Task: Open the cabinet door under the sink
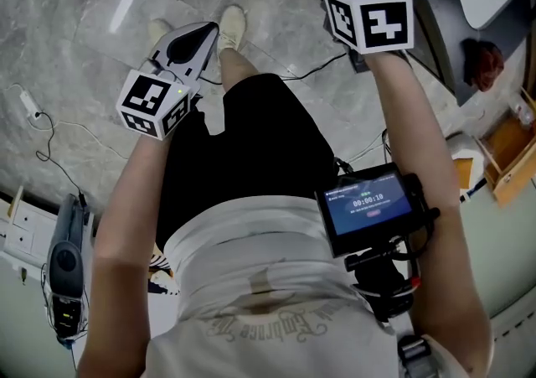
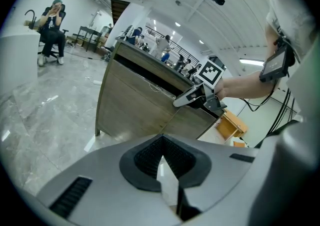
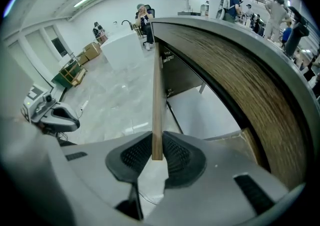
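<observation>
Clamping the open cabinet door [image 3: 156, 94], right claw [image 3: 156, 157]; cabinet [image 3: 182, 74] interior dim.

The floor [image 1: 92, 16] under me is pale grey glossy stone with veins. My light shoes [image 1: 232, 26] stand on it, with a thin black cable [image 1: 314, 73] near them, and a white cable with a small white block [image 1: 29, 104] lies well to my left. A grey device [image 1: 65, 271] lies lower left, an open wooden box [image 1: 512, 154] sits at my right, and the wooden cabinet [image 2: 135, 107] stands on this floor too.
</observation>
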